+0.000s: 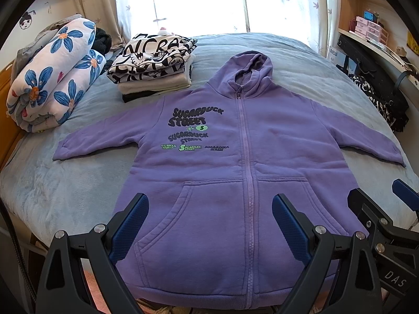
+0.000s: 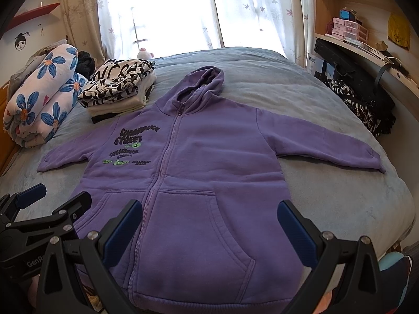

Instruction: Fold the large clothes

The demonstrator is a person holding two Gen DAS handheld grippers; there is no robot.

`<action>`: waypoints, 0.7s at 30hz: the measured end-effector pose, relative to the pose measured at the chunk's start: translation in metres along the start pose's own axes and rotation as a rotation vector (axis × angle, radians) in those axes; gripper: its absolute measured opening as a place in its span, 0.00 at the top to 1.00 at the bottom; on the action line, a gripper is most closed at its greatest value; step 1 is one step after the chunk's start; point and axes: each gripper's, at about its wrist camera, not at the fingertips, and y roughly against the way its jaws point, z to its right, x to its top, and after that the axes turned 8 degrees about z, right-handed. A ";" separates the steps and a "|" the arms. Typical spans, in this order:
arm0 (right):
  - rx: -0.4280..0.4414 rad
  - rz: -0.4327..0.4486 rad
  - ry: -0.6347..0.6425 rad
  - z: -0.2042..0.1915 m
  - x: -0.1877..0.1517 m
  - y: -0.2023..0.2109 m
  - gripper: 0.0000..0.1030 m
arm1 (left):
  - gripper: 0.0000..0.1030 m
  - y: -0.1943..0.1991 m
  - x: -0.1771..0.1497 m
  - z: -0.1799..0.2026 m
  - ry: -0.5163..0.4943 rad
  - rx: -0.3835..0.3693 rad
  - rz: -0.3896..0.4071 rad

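Note:
A purple zip hoodie [image 1: 235,157] [image 2: 199,172] lies flat and face up on the bed, sleeves spread to both sides, hood pointing to the window. Dark "Sugarduck Street" lettering [image 1: 188,128] marks its chest. My left gripper [image 1: 210,222] hovers open above the hem and left pocket, nothing between its blue pads. My right gripper [image 2: 209,227] hovers open above the right pocket, also holding nothing. Each gripper shows at the edge of the other's view: the right one [image 1: 387,204], the left one [image 2: 55,198].
The bed [image 1: 301,73] has a grey-blue cover. A stack of folded clothes [image 1: 154,65] with a black-and-white print on top sits at the back left. A rolled flower-print quilt [image 1: 55,76] lies left of it. Shelves and a dark case [image 1: 366,62] stand at the right.

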 end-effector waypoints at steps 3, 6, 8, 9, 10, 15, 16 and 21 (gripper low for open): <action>-0.001 0.003 0.002 0.000 0.000 0.000 0.00 | 0.08 0.000 0.000 0.000 0.000 0.001 0.001; 0.001 0.002 0.000 0.001 0.000 0.001 0.00 | 0.08 0.000 0.000 0.000 0.000 0.000 0.002; 0.002 0.001 -0.001 0.002 0.001 0.001 0.00 | 0.08 0.000 0.000 0.000 0.000 0.001 0.002; 0.002 0.002 -0.001 0.002 0.001 0.001 0.00 | 0.08 0.000 0.000 0.000 0.000 0.001 0.001; 0.003 0.003 -0.001 0.002 0.001 0.001 0.00 | 0.08 0.000 0.000 0.000 0.000 0.001 0.002; -0.001 0.006 0.001 0.001 0.000 0.002 0.00 | 0.08 0.000 0.000 0.000 0.000 0.000 0.001; 0.000 0.005 0.001 0.001 0.000 0.002 0.00 | 0.08 0.000 0.000 0.000 0.000 0.000 0.002; 0.000 0.005 0.000 0.001 0.001 0.003 0.00 | 0.08 0.000 0.000 0.000 0.000 0.001 0.001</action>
